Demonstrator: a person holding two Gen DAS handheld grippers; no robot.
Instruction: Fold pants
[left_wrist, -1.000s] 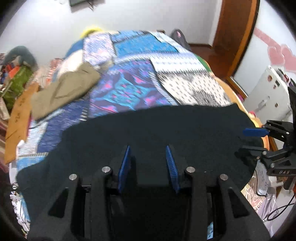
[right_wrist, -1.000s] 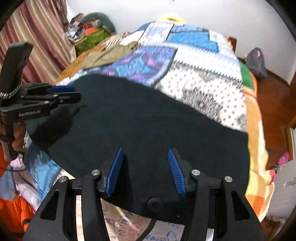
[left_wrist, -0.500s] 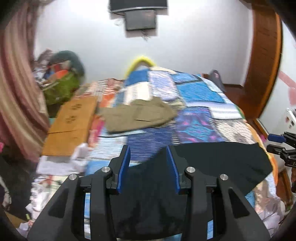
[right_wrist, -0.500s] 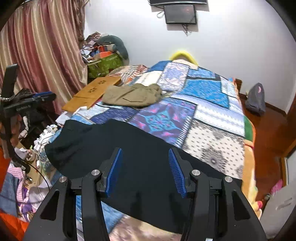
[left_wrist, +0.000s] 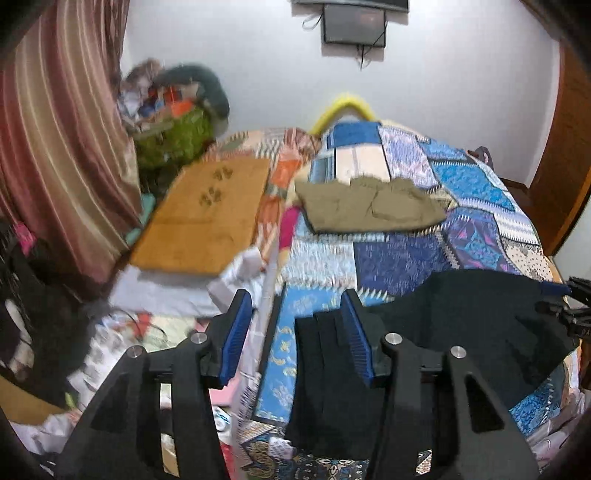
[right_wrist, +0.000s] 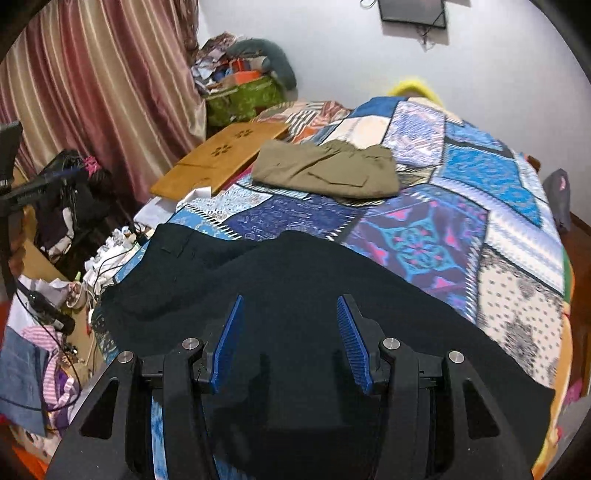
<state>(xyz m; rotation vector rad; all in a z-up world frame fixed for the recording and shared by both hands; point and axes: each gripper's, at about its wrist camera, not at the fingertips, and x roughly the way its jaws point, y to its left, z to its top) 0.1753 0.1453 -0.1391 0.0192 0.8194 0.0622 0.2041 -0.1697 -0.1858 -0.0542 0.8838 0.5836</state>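
Black pants lie spread across the near edge of the patchwork bed; they also show in the left wrist view. My left gripper is open and empty, raised over the pants' left end and the bed's left edge. My right gripper is open and empty, above the middle of the pants. Folded olive pants lie farther back on the bed, also seen in the left wrist view. The right gripper's tip shows at the left wrist view's right edge.
A patchwork quilt covers the bed. A wooden board lies left of the bed. Clutter and cables fill the floor at left, by striped curtains. A screen hangs on the far wall.
Both grippers have lifted and pulled back from the black pants, tilting up to show the room. The left one has swung left past the pants' end.
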